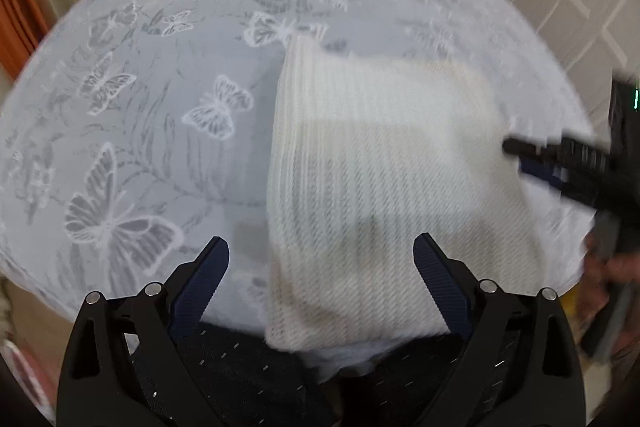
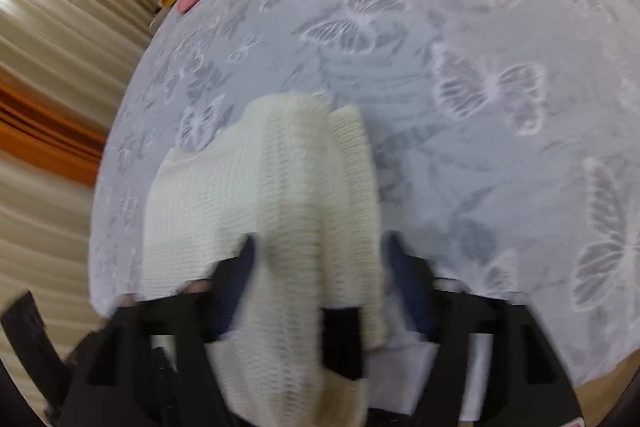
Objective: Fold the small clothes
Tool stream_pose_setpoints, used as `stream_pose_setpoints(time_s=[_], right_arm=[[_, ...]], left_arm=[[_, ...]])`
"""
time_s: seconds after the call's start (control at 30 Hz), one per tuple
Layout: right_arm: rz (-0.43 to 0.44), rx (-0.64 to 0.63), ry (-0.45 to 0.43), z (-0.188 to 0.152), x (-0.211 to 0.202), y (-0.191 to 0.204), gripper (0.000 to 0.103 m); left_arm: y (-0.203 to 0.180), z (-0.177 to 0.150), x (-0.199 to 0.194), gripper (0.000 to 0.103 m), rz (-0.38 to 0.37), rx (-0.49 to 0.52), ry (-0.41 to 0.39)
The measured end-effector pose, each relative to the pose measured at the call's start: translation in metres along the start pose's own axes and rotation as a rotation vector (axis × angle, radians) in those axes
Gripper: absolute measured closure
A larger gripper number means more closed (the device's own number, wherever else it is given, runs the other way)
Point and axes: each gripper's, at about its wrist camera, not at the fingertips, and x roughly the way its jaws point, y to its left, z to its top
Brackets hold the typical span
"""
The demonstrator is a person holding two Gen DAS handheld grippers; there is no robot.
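White ribbed knit garment (image 1: 384, 163) near bed's (image 1: 152, 75) front edge; we're mid-fold. Right claw (image 2: 320, 247) seemingly clamped on knit, left claw (image 1: 320, 247) apart. Next: lay flap, release.

Left gripper (image 1: 322, 247) frame: matte black angular arms with triangular cut-outs.
Left gripper fingers (image 1: 434, 275): dark navy ribbed pads, tapering to pointed tips.
Screws: four round silver bolt heads (image 1: 487, 285), two on each arm just behind the navy pads.
Base behind the screws: black plate dotted with small pale dashes.
Right gripper (image 2: 320, 251): the same black frame and navy pads, blurred.
Right gripper body: one small green light (image 1: 635, 99).
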Motion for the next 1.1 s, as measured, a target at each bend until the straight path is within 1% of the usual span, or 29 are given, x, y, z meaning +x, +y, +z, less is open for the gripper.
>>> stream_pose_setpoints(time_s=[0.03, 0.07, 0.1, 0.13, 0.17, 0.2, 0.27, 0.3, 0.33, 0.37, 0.4, 0.43, 0.47, 0.53, 0.57, 0.6, 0.67, 0.7, 0.73, 0.77, 0.8, 0.83, 0.87, 0.9, 0.93, 0.97, 1.0, 1.03, 1.1], right_arm=[[-0.004, -0.003, 0.008, 0.0, 0.002, -0.004, 0.025], [0.006, 0.009, 0.045, -0.001, 0.009, -0.01, 0.025], [0.022, 0.028, 0.073, -0.001, 0.016, -0.014, 0.024], [0.063, 0.066, 0.111, -0.002, 0.025, -0.02, 0.023], [0.106, 0.105, 0.14, -0.003, 0.034, -0.025, 0.023], [0.128, 0.129, 0.156, -0.005, 0.041, -0.026, 0.02], [0.155, 0.175, 0.19, -0.009, 0.057, -0.029, 0.016], [0.154, 0.186, 0.182, -0.01, 0.062, -0.028, 0.015], [0.15, 0.168, 0.165, -0.01, 0.062, -0.025, 0.023], [0.187, 0.121, 0.155, -0.006, 0.059, -0.016, 0.057], [0.173, 0.107, 0.153, -0.004, 0.056, -0.011, 0.061], [0.156, 0.085, 0.134, 0.001, 0.048, -0.005, 0.063], [0.169, 0.045, 0.097, 0.007, 0.032, 0.005, 0.066], [0.192, 0.009, 0.038, 0.015, 0.007, 0.015, 0.067], [0.188, -0.023, -0.009, 0.019, -0.011, 0.021, 0.067], [0.184, -0.038, -0.034, 0.022, -0.02, 0.022, 0.067], [0.189, -0.048, -0.075, 0.027, -0.033, 0.018, 0.066], [0.189, -0.038, -0.079, 0.03, -0.031, 0.01, 0.063], [0.178, -0.023, -0.062, 0.031, -0.023, -0.001, 0.061], [0.153, -0.001, -0.029, 0.031, -0.01, -0.012, 0.059], [0.1, 0.036, 0.026, 0.029, 0.011, -0.023, 0.059], [0.054, 0.059, 0.068, 0.026, 0.022, -0.032, 0.059], [0.025, 0.071, 0.089, 0.025, 0.029, -0.037, 0.055], [0.051, 0.077, 0.053, 0.023, 0.024, -0.036, 0.053], [0.052, 0.073, 0.034, 0.022, 0.019, -0.033, 0.051], [0.045, 0.055, 0.015, 0.022, 0.013, -0.028, 0.045], [0.034, 0.039, 0.004, 0.022, 0.01, -0.024, 0.043], [0.027, 0.019, -0.008, 0.022, 0.007, -0.019, 0.042], [0.013, -0.005, -0.005, 0.022, 0.009, -0.013, 0.035]], left_arm=[[0.003, 0.005, 0.002, 0.011, -0.02, -0.027, 0.006], [0.009, 0.01, 0.006, 0.01, -0.042, -0.064, 0.02], [0.016, 0.017, 0.013, 0.009, -0.077, -0.112, 0.042], [0.023, 0.023, 0.021, 0.009, -0.115, -0.154, 0.062], [0.031, 0.028, 0.031, 0.009, -0.124, -0.198, 0.081], [0.036, 0.03, 0.039, 0.009, -0.124, -0.23, 0.093], [0.046, 0.033, 0.056, 0.009, -0.142, -0.28, 0.122], [0.051, 0.033, 0.068, 0.009, -0.146, -0.313, 0.151], [0.054, 0.033, 0.077, 0.009, -0.185, -0.332, 0.174], [0.055, 0.032, 0.084, 0.017, -0.245, -0.348, 0.196], [0.055, 0.033, 0.087, 0.045, -0.3, -0.356, 0.204], [0.052, 0.036, 0.084, 0.048, -0.322, -0.359, 0.206], [0.049, 0.04, 0.077, 0.058, -0.318, -0.351, 0.188], [0.032, 0.053, 0.051, 0.06, -0.337, -0.27, 0.132], [0.026, 0.057, 0.041, 0.06, -0.337, -0.24, 0.112], [0.016, 0.063, 0.027, 0.06, -0.34, -0.198, 0.077], [0.004, 0.073, 0.013, 0.059, -0.35, -0.159, 0.033], [-0.001, 0.078, 0.014, 0.054, -0.344, -0.146, 0.023], [-0.004, 0.081, 0.019, 0.051, -0.319, -0.134, 0.019], [-0.008, 0.081, 0.027, 0.048, -0.276, -0.117, 0.017], [-0.013, 0.081, 0.04, 0.048, -0.203, -0.086, 0.026], [-0.015, 0.081, 0.052, 0.048, -0.129, -0.051, 0.046], [-0.021, 0.079, 0.065, 0.048, -0.049, -0.016, 0.081], [-0.022, 0.079, 0.069, 0.047, -0.031, -0.001, 0.098], [-0.023, 0.078, 0.068, 0.045, -0.032, 0.007, 0.097], [-0.026, 0.078, 0.066, 0.038, -0.029, 0.016, 0.086], [-0.029, 0.077, 0.062, 0.029, -0.017, 0.033, 0.066], [-0.032, 0.076, 0.058, 0.027, -0.002, 0.053, 0.045], [-0.036, 0.074, 0.057, 0.027, 0.016, 0.092, 0.033]])
